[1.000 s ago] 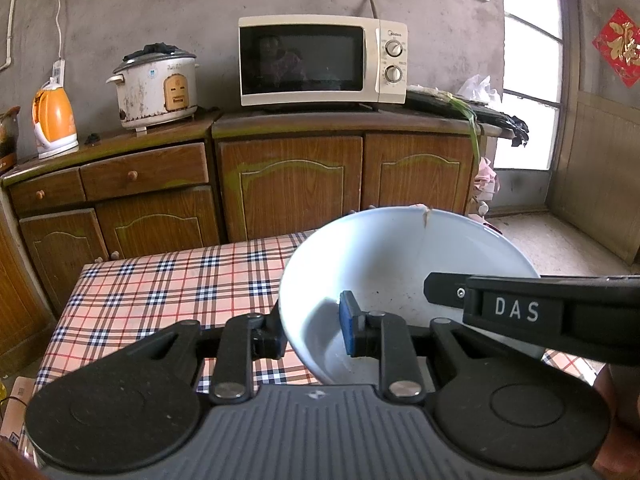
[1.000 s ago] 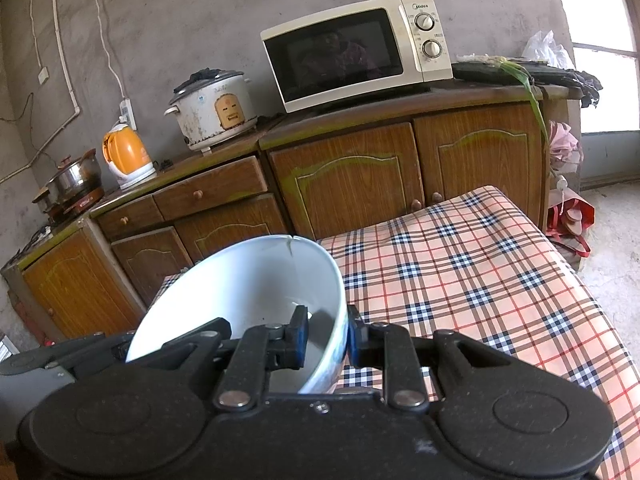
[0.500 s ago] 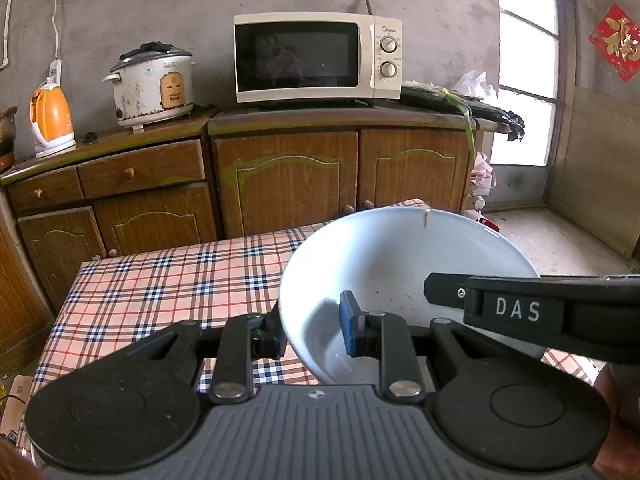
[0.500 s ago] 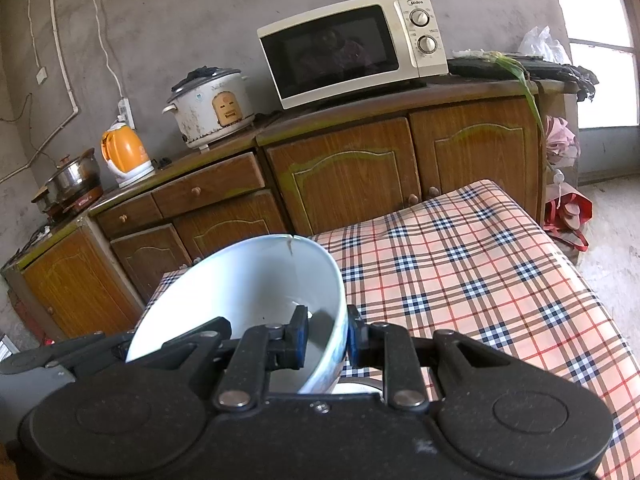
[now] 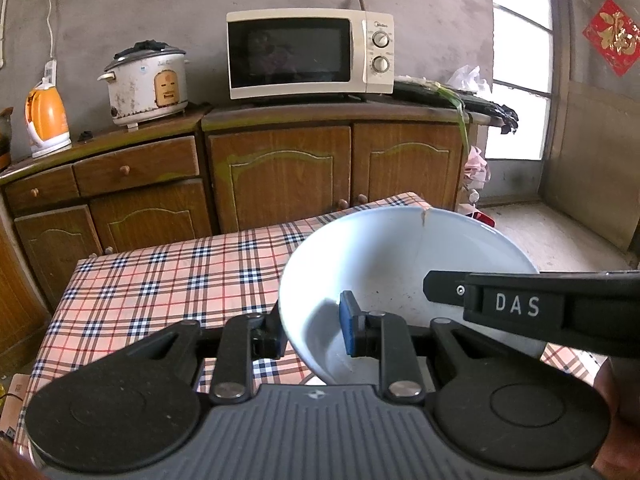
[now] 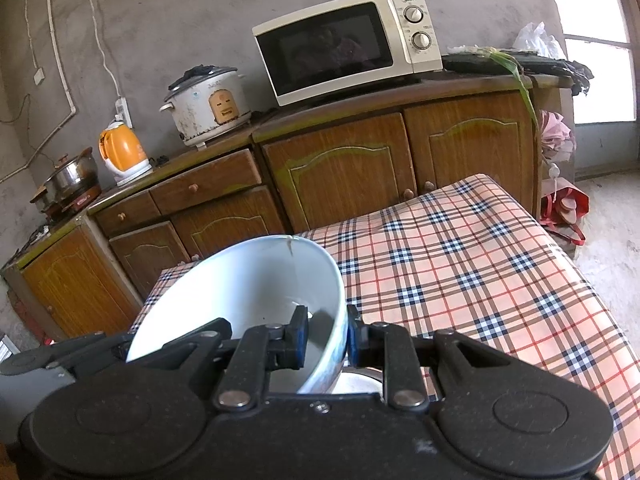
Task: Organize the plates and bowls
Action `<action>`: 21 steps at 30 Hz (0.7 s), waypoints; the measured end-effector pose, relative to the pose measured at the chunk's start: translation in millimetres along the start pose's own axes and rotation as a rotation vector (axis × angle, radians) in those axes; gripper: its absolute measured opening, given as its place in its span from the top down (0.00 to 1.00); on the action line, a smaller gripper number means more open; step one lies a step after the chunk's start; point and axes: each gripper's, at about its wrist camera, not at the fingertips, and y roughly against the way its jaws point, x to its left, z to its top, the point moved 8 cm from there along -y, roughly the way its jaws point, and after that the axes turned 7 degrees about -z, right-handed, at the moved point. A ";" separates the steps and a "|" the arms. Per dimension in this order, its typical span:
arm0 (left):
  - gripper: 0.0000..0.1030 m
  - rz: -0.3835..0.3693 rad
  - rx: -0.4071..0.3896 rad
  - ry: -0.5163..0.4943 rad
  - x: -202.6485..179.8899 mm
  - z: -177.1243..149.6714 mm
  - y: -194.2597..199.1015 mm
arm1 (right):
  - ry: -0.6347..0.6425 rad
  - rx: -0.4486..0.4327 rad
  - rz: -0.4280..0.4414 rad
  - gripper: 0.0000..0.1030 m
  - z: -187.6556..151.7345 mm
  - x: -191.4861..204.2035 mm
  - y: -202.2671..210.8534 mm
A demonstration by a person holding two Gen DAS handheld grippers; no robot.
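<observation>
Hidden: bowl base cut off behind both gripper bodies; what lies beneath is unclear.
Left gripper (image 5: 310, 330): jaws clenched on bowl's left rim.
Bowl (image 5: 400, 264): white, glazed, round, 1 crack at far rim; empty, tilted above checked tablecloth (image 5: 168, 280).
Right gripper (image 6: 327, 335): jaws clamped across bowl's right wall.

Both wrist views look forward and slightly down along their own black fingers, very close to a pale blue ceramic bowl (image 5: 400, 264) (image 6: 248, 292). Both share the plaid-clothed table (image 5: 168, 280) (image 6: 480, 264), brown wooden cabinets (image 5: 280, 176) (image 6: 340, 172) and cream microwave (image 5: 308, 54) (image 6: 344, 44) in the upper frame.
</observation>
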 end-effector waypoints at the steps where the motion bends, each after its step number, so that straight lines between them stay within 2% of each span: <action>1: 0.76 -0.001 0.002 0.001 -0.8 -1.1 0.0 | 0.000 0.001 -0.001 0.75 -0.5 -1.2 0.4; 21: 0.76 -0.030 0.023 0.002 -15.0 -13.0 -3.0 | -0.025 0.014 -0.022 0.75 -15.1 -16.7 8.4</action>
